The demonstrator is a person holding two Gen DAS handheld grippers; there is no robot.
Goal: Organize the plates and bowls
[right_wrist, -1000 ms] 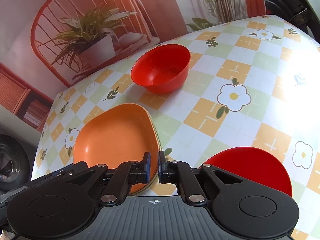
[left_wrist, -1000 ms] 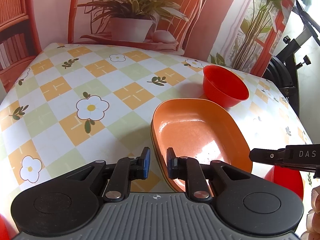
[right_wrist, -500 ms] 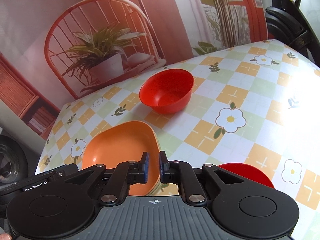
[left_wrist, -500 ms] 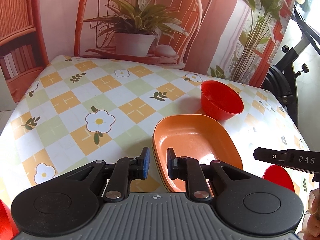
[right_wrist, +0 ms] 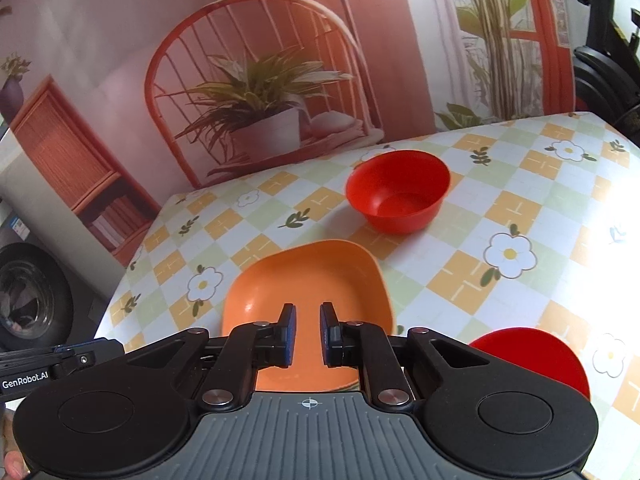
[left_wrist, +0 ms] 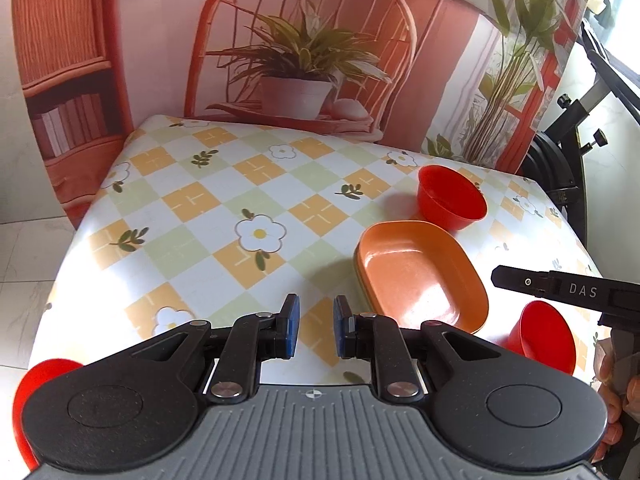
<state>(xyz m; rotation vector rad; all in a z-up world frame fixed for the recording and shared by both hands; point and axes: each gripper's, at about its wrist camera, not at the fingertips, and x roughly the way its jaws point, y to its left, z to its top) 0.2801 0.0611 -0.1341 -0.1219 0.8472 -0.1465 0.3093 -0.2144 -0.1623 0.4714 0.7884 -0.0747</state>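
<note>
Looking over the table (left_wrist: 192, 216), I judged the sorting to be about half finished: the orange plates (left_wrist: 420, 276) lay already nested in one pile, a green edge showing under the top one, while the red bowls were not yet together. One red bowl (right_wrist: 398, 194) stood just behind the pile, a second red bowl (left_wrist: 542, 336) sat at the near edge on my right side, and a third red piece (left_wrist: 36, 384) showed only partly at the near left corner, so I could not tell its shape. My left gripper (left_wrist: 312, 330) hung above the cloth to the left of the plates, its jaws a little apart and holding nothing. My right gripper (right_wrist: 306, 334) hovered over the near rim of the plates, jaws also slightly apart and empty. Compared with one second before, both grippers had pulled back and risen, so the plates looked smaller and more of the table came into view; the dishes themselves had not moved.
</note>
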